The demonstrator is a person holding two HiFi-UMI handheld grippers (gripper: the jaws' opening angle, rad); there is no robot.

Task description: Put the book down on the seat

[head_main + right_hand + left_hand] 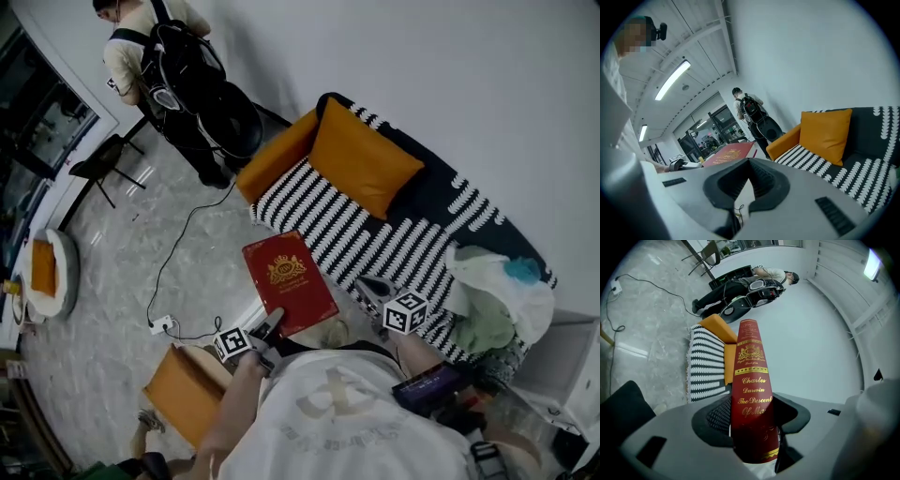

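Shirt: a pale grey T-shirt (347, 412) with a faint, slightly darker print across the cloth.
Sleeves: short, of the same pale cloth.
Left gripper (274, 326): light grey moulded shell with a black rim round the jaw opening.
Right gripper (371, 287): the same grey shell and black rim.
Marker cubes: white faces with black square patterns, one per gripper: left marker cube (232, 343), right marker cube (405, 312).
Pads (761, 180): black, ribbed crosswise.
Shell slots (829, 211): dark rectangular recesses in the grey shell, on either side of the jaw opening.
Cable (737, 209): a thin dark wire with a small loop, low in the right gripper's opening.
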